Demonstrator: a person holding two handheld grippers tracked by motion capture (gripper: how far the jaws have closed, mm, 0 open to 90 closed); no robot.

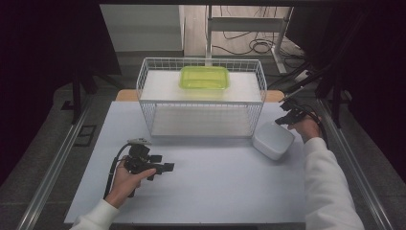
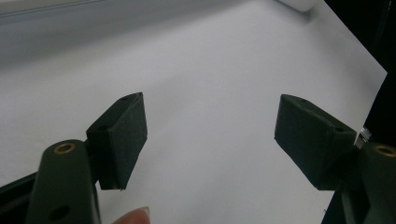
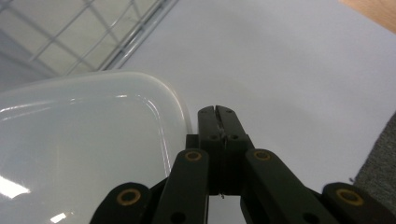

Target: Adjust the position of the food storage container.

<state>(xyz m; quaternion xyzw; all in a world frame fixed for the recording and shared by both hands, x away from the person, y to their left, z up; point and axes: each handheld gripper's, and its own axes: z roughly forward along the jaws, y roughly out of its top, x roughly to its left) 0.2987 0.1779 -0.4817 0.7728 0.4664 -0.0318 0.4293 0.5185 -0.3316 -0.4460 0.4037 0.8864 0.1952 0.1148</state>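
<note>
Two grippers are in hand over the white counter (image 1: 206,191). In the high view, the left gripper (image 1: 163,167) rests low at the near left of the counter, held by the left hand (image 1: 127,179), its cable looping back toward the sleeve. In its own view its fingers (image 2: 123,137) stand wide apart with nothing between them, just bare counter beneath, and a fingertip of the person's hand shows at the bottom edge.

Over by the far right edge of the counter, the right gripper (image 1: 282,120) sits just beside the white lid (image 1: 273,140), which lies flat on the counter at the right front corner of the wire basket (image 1: 201,96). In its own view its fingers (image 3: 229,123) are pressed together, holding nothing, with their tips close to the rounded rim of the white lid (image 3: 84,149); whether they touch that rim cannot be told. The right hand (image 1: 304,128) grips the tool from behind.

Inside the wire basket, on its upper shelf, a green container (image 1: 204,77) sits well apart from both grippers.
</note>
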